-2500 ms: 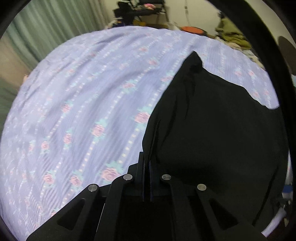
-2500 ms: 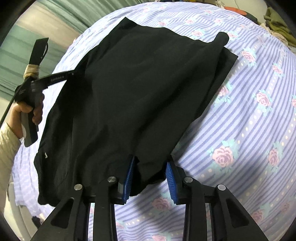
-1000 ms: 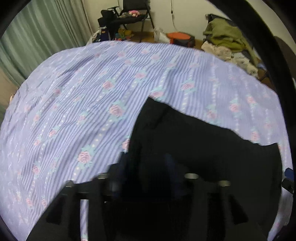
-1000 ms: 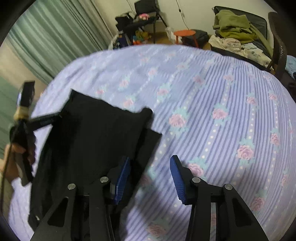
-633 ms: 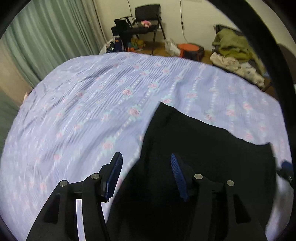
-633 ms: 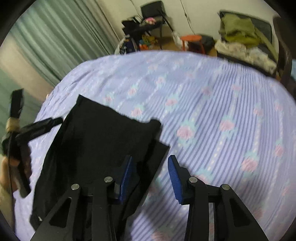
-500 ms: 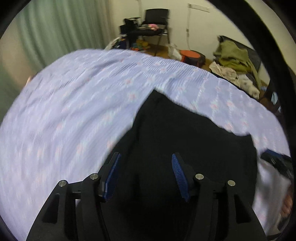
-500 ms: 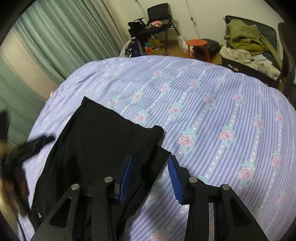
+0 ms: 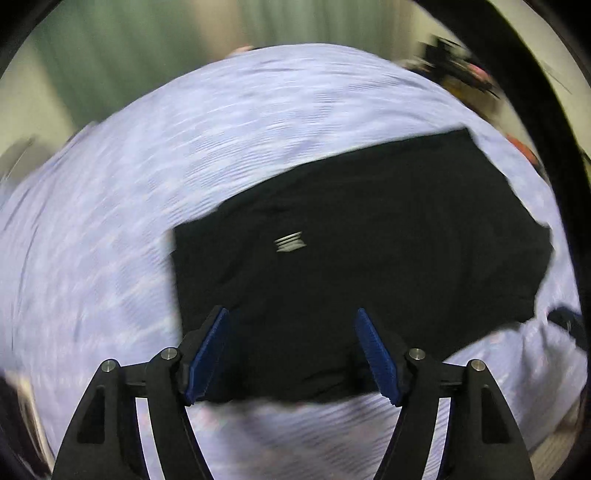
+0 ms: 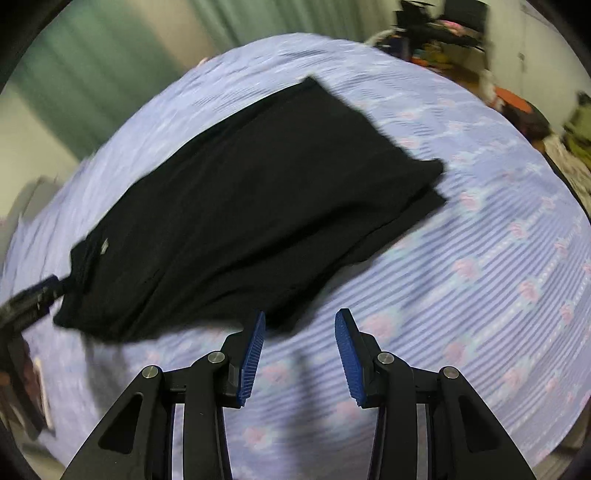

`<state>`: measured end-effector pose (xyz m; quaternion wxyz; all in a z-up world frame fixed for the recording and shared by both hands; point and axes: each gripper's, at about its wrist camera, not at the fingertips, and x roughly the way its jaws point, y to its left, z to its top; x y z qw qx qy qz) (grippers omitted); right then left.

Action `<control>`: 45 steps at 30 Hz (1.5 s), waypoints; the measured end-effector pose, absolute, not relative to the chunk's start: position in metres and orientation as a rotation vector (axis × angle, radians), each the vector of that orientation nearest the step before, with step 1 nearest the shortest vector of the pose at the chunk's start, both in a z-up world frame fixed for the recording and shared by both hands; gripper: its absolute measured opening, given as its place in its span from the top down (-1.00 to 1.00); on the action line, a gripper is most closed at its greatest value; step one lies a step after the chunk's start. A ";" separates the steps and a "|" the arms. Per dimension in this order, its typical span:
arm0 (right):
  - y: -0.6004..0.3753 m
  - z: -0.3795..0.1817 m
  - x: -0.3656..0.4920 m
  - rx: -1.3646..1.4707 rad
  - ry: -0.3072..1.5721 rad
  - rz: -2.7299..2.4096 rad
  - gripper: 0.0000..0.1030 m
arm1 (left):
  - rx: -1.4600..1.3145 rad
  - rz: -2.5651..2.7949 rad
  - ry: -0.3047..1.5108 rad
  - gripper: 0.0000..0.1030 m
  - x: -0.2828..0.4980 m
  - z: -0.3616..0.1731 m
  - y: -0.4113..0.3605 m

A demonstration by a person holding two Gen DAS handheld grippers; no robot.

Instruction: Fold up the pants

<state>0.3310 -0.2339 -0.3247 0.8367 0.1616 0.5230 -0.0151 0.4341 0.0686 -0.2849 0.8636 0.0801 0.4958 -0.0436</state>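
Observation:
The black pants (image 9: pixel 369 236) lie folded flat on the purple floral bedsheet (image 9: pixel 110 221), with a small white label (image 9: pixel 290 243) showing. My left gripper (image 9: pixel 291 350) is open and empty, its blue pads over the near edge of the pants. In the right wrist view the pants (image 10: pixel 258 192) stretch from lower left to upper right. My right gripper (image 10: pixel 299 354) is open and empty, just off the near edge of the pants, over the sheet (image 10: pixel 480 295). The left gripper (image 10: pixel 33 299) shows there at the pants' left end.
Green curtains (image 10: pixel 92 66) hang behind the bed. A chair and clutter (image 10: pixel 443 29) stand at the far right, with an orange stool (image 10: pixel 509 96) and piled clothes (image 10: pixel 576 122). Both views are blurred by motion.
Both grippers have let go of the pants and swung around. The pants now lie flat on the bed, and both cameras see them from a new side.

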 end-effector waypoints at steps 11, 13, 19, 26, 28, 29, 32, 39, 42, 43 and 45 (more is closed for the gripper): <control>-0.127 -0.302 0.384 0.182 1.066 0.247 0.17 | -0.150 -0.027 0.984 -0.34 0.476 -0.290 0.178; -0.117 -0.303 0.400 0.164 1.054 0.264 0.17 | -0.163 -0.062 0.979 -0.23 0.497 -0.293 0.182; -0.108 -0.301 0.429 0.178 1.025 0.261 0.17 | -0.142 -0.110 1.019 -0.21 0.549 -0.314 0.180; -0.107 -0.312 0.438 0.212 1.056 0.255 0.17 | -0.095 -0.106 1.087 0.17 0.557 -0.338 0.166; -0.109 -0.314 0.438 0.221 1.060 0.262 0.17 | -0.150 -0.110 1.065 0.27 0.549 -0.329 0.174; -0.109 -0.314 0.437 0.225 1.062 0.266 0.17 | -0.169 -0.109 1.054 0.27 0.544 -0.323 0.177; -0.106 -0.315 0.436 0.249 1.064 0.286 0.17 | -0.142 -0.108 1.051 0.27 0.535 -0.318 0.183; -0.100 -0.308 0.435 0.214 1.057 0.293 0.17 | -0.028 -0.023 1.090 -0.30 0.545 -0.324 0.182; -0.112 -0.302 0.431 0.235 1.050 0.269 -0.07 | 0.027 0.025 1.007 -0.43 0.532 -0.297 0.174; -0.119 -0.300 0.427 0.247 1.042 0.260 -0.13 | 0.057 0.043 0.975 -0.50 0.527 -0.284 0.166; -0.136 -0.292 0.422 0.266 1.012 0.226 -0.16 | 0.078 0.020 0.919 -0.60 0.512 -0.263 0.153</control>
